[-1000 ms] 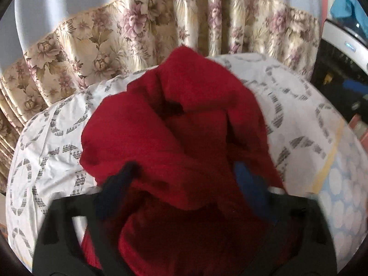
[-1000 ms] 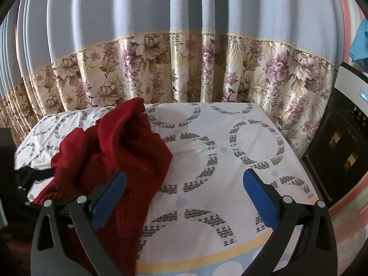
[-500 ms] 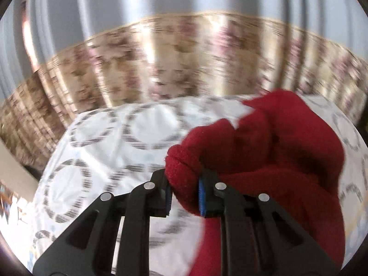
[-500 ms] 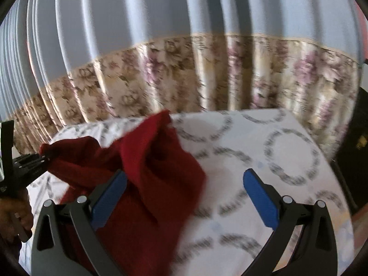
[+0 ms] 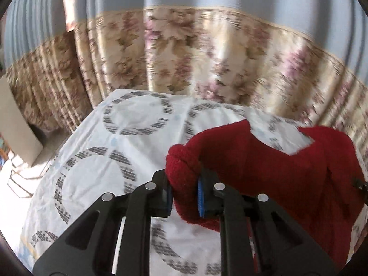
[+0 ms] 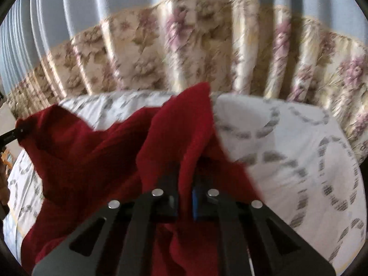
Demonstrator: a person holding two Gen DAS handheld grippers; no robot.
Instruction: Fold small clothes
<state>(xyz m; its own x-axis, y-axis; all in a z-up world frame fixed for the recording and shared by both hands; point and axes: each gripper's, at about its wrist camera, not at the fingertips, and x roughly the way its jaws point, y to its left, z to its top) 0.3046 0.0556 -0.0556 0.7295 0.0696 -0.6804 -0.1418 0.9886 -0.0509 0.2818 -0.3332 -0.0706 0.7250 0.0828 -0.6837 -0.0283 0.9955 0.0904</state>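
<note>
My left gripper is clamped on a corner of the red garment; my right gripper has just closed on another fold – garment bunched above the sheet, no fold made yet

right gripper jaws clamped onto red garment

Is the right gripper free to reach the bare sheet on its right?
Probably not yet: the right gripper is shut on the red garment, though nothing lies on that part of the sheet.
</note>
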